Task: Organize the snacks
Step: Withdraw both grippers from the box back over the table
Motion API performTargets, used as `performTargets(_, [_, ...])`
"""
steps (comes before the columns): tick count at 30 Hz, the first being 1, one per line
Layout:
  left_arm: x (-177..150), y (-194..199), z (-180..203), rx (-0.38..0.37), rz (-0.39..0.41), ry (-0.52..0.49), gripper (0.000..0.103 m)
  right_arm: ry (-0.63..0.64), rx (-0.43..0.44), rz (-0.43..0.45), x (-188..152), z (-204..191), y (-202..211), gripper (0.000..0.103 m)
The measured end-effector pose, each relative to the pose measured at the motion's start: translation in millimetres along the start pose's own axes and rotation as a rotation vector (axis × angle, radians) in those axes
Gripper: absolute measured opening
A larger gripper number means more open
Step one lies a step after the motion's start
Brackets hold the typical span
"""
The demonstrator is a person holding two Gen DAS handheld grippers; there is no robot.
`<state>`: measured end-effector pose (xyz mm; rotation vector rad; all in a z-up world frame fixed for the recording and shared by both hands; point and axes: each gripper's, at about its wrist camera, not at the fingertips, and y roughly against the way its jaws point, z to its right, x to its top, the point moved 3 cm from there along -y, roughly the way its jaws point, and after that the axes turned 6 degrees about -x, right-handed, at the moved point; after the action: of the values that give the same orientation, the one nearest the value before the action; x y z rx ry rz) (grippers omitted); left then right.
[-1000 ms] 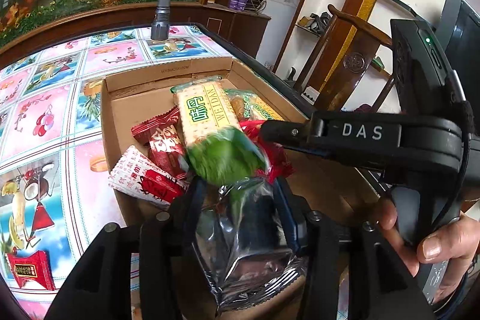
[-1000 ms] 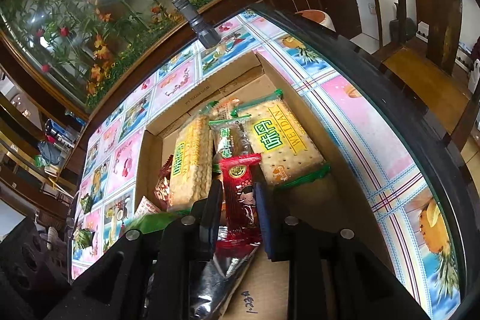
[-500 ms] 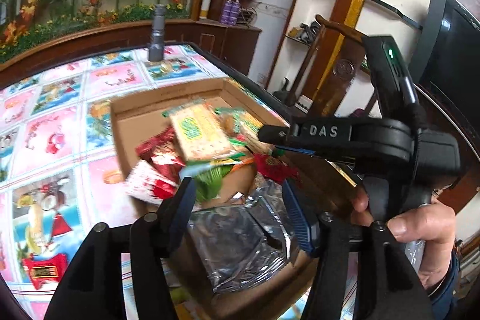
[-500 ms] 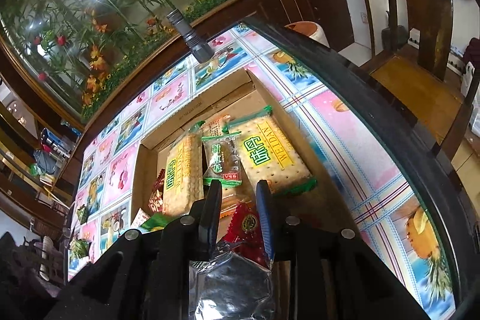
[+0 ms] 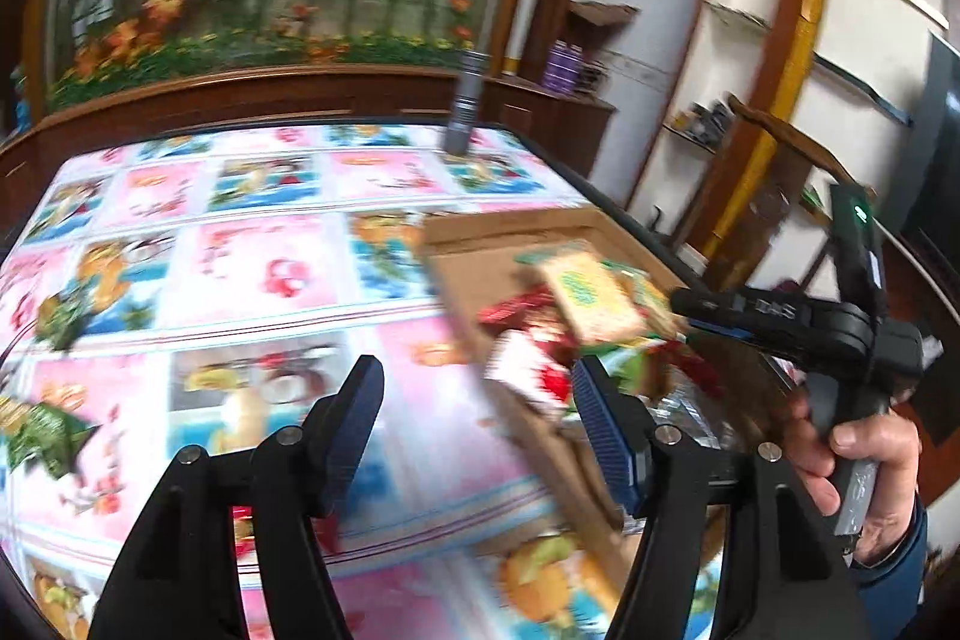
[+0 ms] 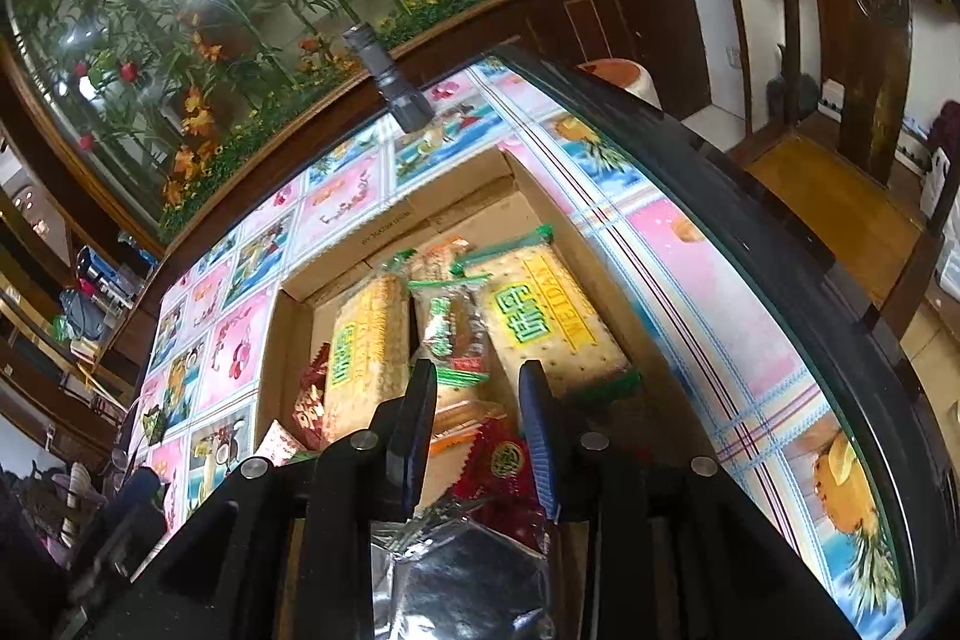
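Left hand-held gripper (image 5: 474,403): jaws stand apart and have just been opening; nothing is between them. It hangs over the worktop (image 5: 252,274), beside the box (image 5: 480,274). This view is blurred.
Right hand-held gripper (image 6: 477,415): jaws have just been opening and stand a little apart. The red packet (image 6: 498,466) lies in the gap; the pads do not press on it.
Right hand (image 5: 852,454): seen in the left view, wrapped round the gripper's handle at the box's far side.
Box: open cardboard carton on the patterned worktop, near its dark edge.
Snacks: inside the box. Two yellow cracker packs (image 6: 546,316) lie lengthwise, with a green-trimmed pack (image 6: 453,334) between them.
Red packets: more lie at the box's left wall (image 6: 309,400).
Silver bag (image 6: 468,574): crinkled foil, in the box's near end, just under the right gripper.
Green packets (image 5: 48,436): loose on the worktop, well apart from the box.
Torch (image 6: 390,79): upright at the worktop's far edge.
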<state>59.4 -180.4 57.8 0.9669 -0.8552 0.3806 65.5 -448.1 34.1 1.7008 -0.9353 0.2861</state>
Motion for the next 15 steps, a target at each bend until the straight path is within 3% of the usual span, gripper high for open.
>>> performTargets(10, [-10.7,58.9,-71.4,0.230,0.126,0.077,0.065,0.063,0.052,0.186,-1.3,-20.9,23.1,0.031])
performTargets(15, [-25.6,83.0,-96.1,0.306,0.148,0.100,0.065,0.045,0.128,0.261,-28.4,-40.1,49.4,0.031])
